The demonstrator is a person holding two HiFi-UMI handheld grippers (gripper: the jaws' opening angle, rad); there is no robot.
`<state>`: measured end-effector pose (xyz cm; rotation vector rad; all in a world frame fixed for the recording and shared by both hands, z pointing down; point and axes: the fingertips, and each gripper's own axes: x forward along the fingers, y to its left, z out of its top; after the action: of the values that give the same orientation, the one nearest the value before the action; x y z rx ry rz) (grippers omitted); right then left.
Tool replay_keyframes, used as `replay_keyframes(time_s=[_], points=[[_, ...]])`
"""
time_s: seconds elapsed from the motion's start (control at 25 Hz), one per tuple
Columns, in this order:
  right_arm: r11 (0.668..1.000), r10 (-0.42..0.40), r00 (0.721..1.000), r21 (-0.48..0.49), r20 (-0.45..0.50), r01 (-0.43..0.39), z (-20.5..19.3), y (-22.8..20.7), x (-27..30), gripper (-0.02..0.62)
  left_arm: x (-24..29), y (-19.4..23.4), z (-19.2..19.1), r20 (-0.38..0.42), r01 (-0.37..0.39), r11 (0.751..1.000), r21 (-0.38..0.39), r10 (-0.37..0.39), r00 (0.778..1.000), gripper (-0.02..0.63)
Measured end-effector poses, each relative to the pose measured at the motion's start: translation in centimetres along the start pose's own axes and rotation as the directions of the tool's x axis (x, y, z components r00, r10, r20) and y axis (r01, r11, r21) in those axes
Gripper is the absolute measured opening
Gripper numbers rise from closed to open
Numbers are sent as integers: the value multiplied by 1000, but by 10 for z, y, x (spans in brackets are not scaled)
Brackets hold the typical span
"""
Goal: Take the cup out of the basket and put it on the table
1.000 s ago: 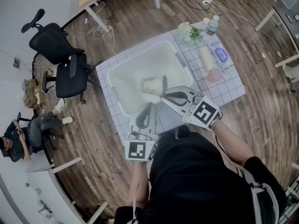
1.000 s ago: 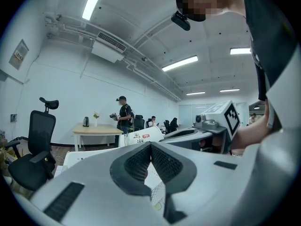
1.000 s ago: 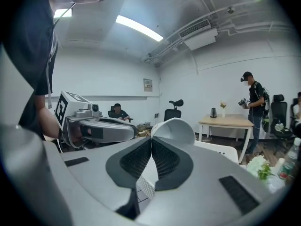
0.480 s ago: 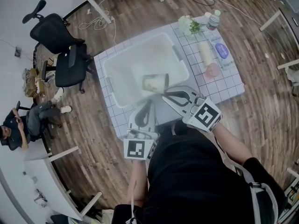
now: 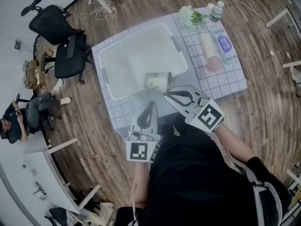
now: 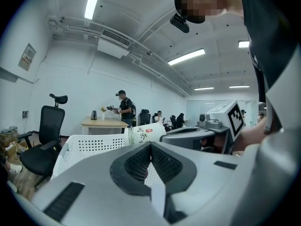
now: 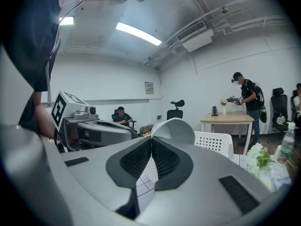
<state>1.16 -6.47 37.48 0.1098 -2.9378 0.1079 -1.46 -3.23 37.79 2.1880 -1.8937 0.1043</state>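
Note:
A white paper cup point(image 5: 156, 81) with dark printed characters lies tilted on its side in the air over the near rim of the white perforated basket point(image 5: 124, 62). My right gripper point(image 5: 166, 94) is shut on the cup's rim; in the right gripper view the cup point(image 7: 176, 127) sticks up just past the pinched jaw tips of the right gripper point(image 7: 151, 140). My left gripper point(image 5: 152, 106) hangs shut and holds nothing, just left of the right one over the table's near edge. From the left gripper point(image 6: 150, 146) the cup point(image 6: 146, 134) and the basket point(image 6: 89, 145) show ahead.
The table point(image 5: 228, 86) has a white grid cloth. On its right side lie a water bottle point(image 5: 215, 12), flowers point(image 5: 192, 17), a beige roll point(image 5: 207, 46), a blue item point(image 5: 224, 43) and a pink cup point(image 5: 214, 64). A black office chair point(image 5: 66, 46) stands at the left.
The right gripper has drawn the cup from over the basket's middle back to its near rim. The left gripper has stayed beside it, shut.

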Motion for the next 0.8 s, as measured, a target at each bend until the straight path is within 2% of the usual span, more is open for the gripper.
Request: replay_keyframes(time_s=[0.32,0.44,0.56,0.8], points=[[999,-22,1000,-24,16,22,7,17,2,21,-18,1,0,32,9,999,-46,-7,999,9],[998,-36,999,-47,14,36,10,26,3,21,-28,1,-3,34,33,999,-24,-32,999,9],[997,-34,999,-63,15,35,11,43,4,21,-42,1,-2,44,40,998,-38,-38,998,9],[998,-48,998,-29,44,50,16,82,0,21,-81,1,-8,59,56,998,-6,-56,997,9]])
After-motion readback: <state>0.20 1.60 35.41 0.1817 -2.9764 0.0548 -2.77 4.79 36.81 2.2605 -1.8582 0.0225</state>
